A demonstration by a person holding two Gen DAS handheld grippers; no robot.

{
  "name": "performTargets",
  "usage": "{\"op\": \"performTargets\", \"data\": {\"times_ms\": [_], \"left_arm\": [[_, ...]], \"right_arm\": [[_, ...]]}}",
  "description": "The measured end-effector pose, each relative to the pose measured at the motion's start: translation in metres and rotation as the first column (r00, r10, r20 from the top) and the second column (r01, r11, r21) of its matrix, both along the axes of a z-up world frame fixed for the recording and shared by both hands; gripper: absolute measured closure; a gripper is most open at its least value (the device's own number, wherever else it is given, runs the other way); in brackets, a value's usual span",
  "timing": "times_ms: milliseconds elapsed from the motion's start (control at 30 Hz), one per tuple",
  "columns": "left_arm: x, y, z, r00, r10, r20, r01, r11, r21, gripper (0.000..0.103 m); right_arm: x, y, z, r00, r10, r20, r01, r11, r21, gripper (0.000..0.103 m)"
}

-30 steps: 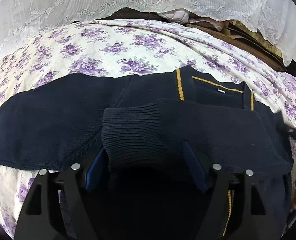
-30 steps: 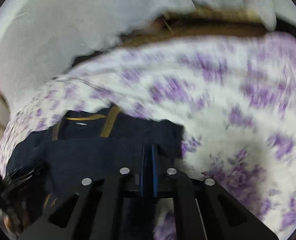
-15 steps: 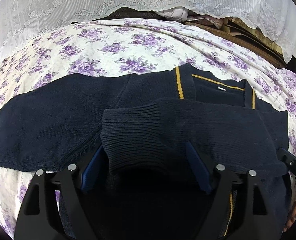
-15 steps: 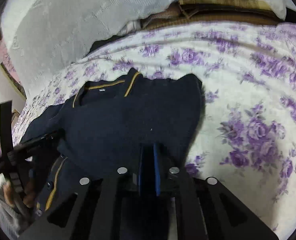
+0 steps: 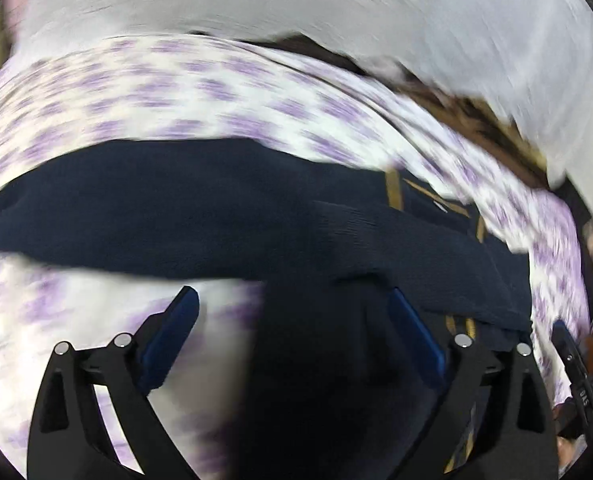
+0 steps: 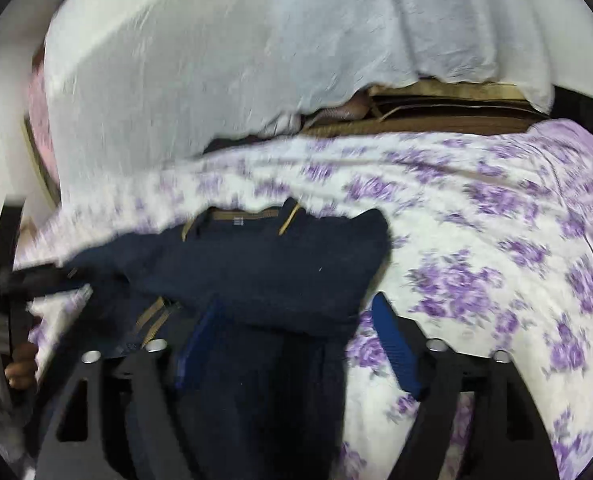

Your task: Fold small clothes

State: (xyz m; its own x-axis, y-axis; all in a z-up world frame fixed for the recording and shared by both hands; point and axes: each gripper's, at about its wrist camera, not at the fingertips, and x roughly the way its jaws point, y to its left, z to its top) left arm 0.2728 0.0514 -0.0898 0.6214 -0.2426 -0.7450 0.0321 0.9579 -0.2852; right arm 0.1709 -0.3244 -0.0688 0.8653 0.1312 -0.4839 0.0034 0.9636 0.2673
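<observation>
Navy knit, a small cardigan (image 6: 264,268) with mustard trim (image 6: 288,220) at the neckline, spread across a bed sheet (image 6: 476,240) printed with purple flowers. One sleeve (image 5: 144,208) stretched out flat to the left in the left wrist view; the other folded over the chest, ribbed cuff (image 5: 356,220) lying near the collar. A small white label (image 6: 237,221) visible inside the neck.

Left gripper (image 5: 292,336) hovering low at the near edge of the garment, blue-padded fingers (image 5: 172,328) spread wide apart, nothing held between them; left pad over bare sheet, right pad over dark knit. Much motion blur in this view.

Right gripper (image 6: 296,344) likewise released, fingers (image 6: 396,344) splayed: one pad above the cardigan's lower body, the other over the sheet just beside the garment's right edge. Cloth lying slack between them, not pinched.

Behind the bed, a white lace-edged cloth (image 6: 256,40) draped over brown stacked items (image 6: 436,108).
</observation>
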Motion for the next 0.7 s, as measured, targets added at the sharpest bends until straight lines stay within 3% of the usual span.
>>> {"op": "performTargets", "data": {"times_ms": [100, 200, 333, 467, 600, 700], "left_arm": [[-0.021, 0.077, 0.003, 0.986, 0.165, -0.019, -0.166, 0.982, -0.085, 0.009], [-0.026, 0.143, -0.011, 0.953, 0.283, -0.110, -0.302, 0.923, -0.240, 0.009], [-0.019, 0.192, -0.036, 0.930, 0.314, -0.191, -0.367, 0.816, -0.447, 0.009], [0.000, 0.199, -0.039, 0.922, 0.339, -0.189, -0.388, 0.806, -0.447, 0.009], [0.023, 0.218, -0.042, 0.896, 0.398, -0.198, -0.443, 0.765, -0.468, 0.009], [0.036, 0.227, -0.043, 0.881, 0.436, -0.185, -0.470, 0.756, -0.455, 0.017]], "right_arm": [[-0.004, -0.015, -0.003, 1.000, -0.017, -0.002, 0.017, 0.997, 0.076, 0.022], [-0.003, -0.017, -0.007, 0.999, -0.022, -0.025, 0.024, 0.996, 0.089, 0.021], [-0.004, -0.016, -0.007, 0.999, -0.027, -0.017, 0.028, 0.996, 0.087, 0.019], [-0.003, -0.016, -0.010, 0.999, -0.024, -0.023, 0.026, 0.995, 0.100, 0.019], [-0.001, -0.018, -0.015, 0.999, -0.025, -0.044, 0.030, 0.992, 0.122, 0.019], [0.004, -0.023, -0.020, 0.997, -0.025, -0.070, 0.035, 0.988, 0.150, 0.019]]}}
